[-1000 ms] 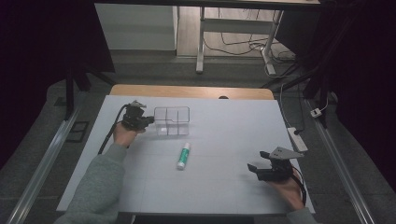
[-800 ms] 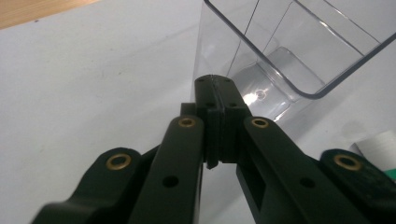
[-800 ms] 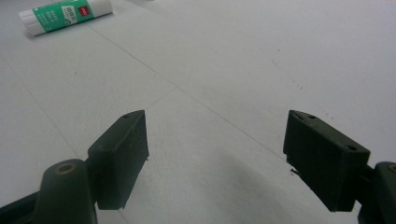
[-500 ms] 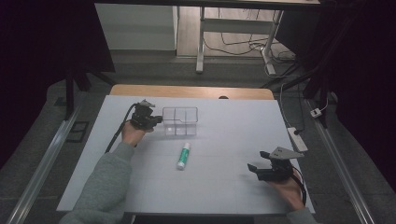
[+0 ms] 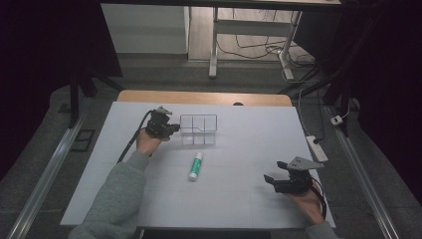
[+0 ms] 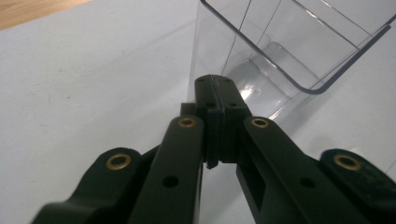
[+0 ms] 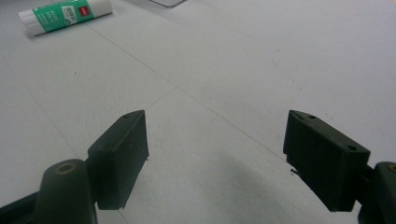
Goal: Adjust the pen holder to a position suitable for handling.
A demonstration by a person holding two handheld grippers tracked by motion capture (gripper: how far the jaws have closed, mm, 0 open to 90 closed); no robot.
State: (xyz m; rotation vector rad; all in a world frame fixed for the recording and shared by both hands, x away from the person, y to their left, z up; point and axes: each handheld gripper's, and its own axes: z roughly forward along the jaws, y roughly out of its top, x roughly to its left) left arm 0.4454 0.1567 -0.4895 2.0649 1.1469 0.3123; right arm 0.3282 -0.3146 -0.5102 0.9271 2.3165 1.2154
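Observation:
A clear plastic box (image 5: 198, 130) with inner dividers stands at the far middle of the white table top (image 5: 239, 149). My left gripper (image 5: 168, 127) is at the box's left side; in the left gripper view its jaws (image 6: 212, 91) are shut, low on the table, tips against the box's near corner wall (image 6: 280, 51). A green and white glue stick (image 5: 196, 166) lies on the sheet in front of the box, and in the right gripper view the glue stick (image 7: 65, 16) is at the upper left. My right gripper (image 5: 273, 181) rests near the front right, open (image 7: 217, 158), nothing between its pads.
A wooden strip (image 5: 199, 97) runs along the table's far edge. Beyond it are a desk frame and cables on the floor (image 5: 259, 50). A power strip (image 5: 317, 148) lies just off the table's right edge. Metal rails (image 5: 50, 169) flank both sides.
My left gripper and the clear box have moved together to the right along the far part of the table. The right gripper and glue stick stayed put.

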